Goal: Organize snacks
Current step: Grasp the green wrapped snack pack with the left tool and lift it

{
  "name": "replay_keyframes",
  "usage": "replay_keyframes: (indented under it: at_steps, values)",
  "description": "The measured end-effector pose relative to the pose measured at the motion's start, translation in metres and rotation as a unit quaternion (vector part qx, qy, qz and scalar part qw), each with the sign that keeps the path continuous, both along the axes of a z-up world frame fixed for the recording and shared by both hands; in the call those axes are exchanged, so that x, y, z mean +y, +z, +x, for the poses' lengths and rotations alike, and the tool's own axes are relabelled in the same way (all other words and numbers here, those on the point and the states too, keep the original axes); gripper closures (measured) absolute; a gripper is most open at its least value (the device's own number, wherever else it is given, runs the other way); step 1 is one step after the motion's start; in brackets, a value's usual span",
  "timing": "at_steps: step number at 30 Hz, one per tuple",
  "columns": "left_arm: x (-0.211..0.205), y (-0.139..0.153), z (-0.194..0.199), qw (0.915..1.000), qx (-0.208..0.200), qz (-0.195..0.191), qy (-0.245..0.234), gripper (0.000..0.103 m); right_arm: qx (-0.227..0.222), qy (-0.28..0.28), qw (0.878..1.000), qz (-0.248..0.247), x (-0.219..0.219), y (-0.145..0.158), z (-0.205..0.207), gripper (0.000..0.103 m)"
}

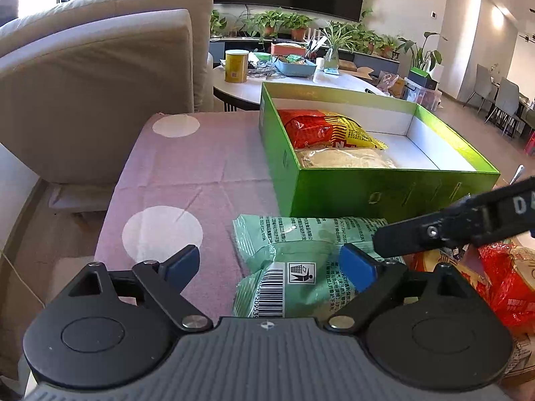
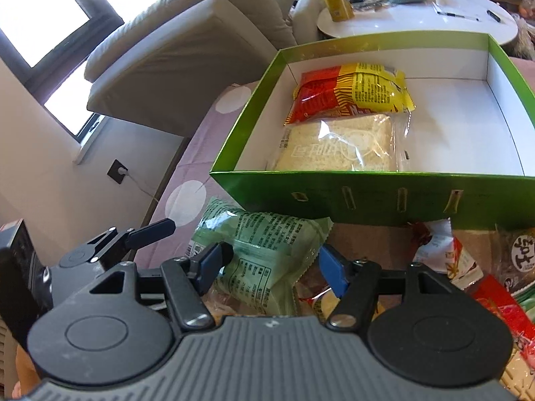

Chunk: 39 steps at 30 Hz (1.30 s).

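While both tongs hang over the snack pile, only one pkt matters: the pale green packet (image 1: 294,260) lying flat on the pink cloth of the desk (image 1: 187,180), just in front of the green box (image 1: 384,190) near wall, back side up (barcode showing).

Left tongs (image 1: 272,265): jaws wide, nothing held. Pkt lies between them and slightly fwd, but blue pads stand clear of the wrapper on both sides, esp. the left one, which is over bare cloth.

Right tongs (image 2: 274,265): jaws narrower, approx. half open, also holding nothing. The same pkt (image 2: 264,254) sits between and ahead of them; left pad is at the wrapper edge, contact not certain.

Key relation: pkt long axis appears to run roughly fwd/back, toward the box, so both tongs straddle its short width. Judgement: either could close on it; right looks nearer to a grip, left has more slack.

Box contents: red-yellow packet (image 2: 354,90) at back, clear bread-type packet (image 2: 337,147) in front, both left side; right half bare.

More red wrappers (image 1: 501,277) lie to the right of the pkt.
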State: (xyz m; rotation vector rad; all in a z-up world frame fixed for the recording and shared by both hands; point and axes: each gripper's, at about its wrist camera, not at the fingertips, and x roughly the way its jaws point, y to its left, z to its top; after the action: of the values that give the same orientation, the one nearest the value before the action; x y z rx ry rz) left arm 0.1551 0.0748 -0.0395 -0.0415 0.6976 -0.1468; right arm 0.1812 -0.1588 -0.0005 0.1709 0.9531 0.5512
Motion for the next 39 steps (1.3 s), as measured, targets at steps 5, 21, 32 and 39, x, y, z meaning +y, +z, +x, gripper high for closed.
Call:
replay_keyframes:
  at_steps: [5, 21, 32, 39]
  values:
    - [0.005, -0.002, -0.002, 0.9999, 0.003, -0.013, -0.002, 0.012, 0.020, -0.013, 1.000, 0.004, 0.001, -0.005, 0.006, 0.047]
    - [0.019, -0.009, -0.005, 0.9952, 0.032, -0.086, -0.033, 0.023, 0.076, -0.031, 0.996, 0.020, 0.002, -0.017, 0.026, 0.047]
    - [0.008, -0.007, -0.005, 0.9951, 0.045, -0.081, -0.033, 0.026, 0.030, -0.003, 0.999, -0.020, 0.033, -0.011, 0.010, 0.046]
    - [0.000, 0.025, -0.031, 0.9974, 0.009, -0.062, -0.036, 0.026, -0.030, 0.016, 0.999, -0.007, 0.029, 0.015, -0.011, 0.047]
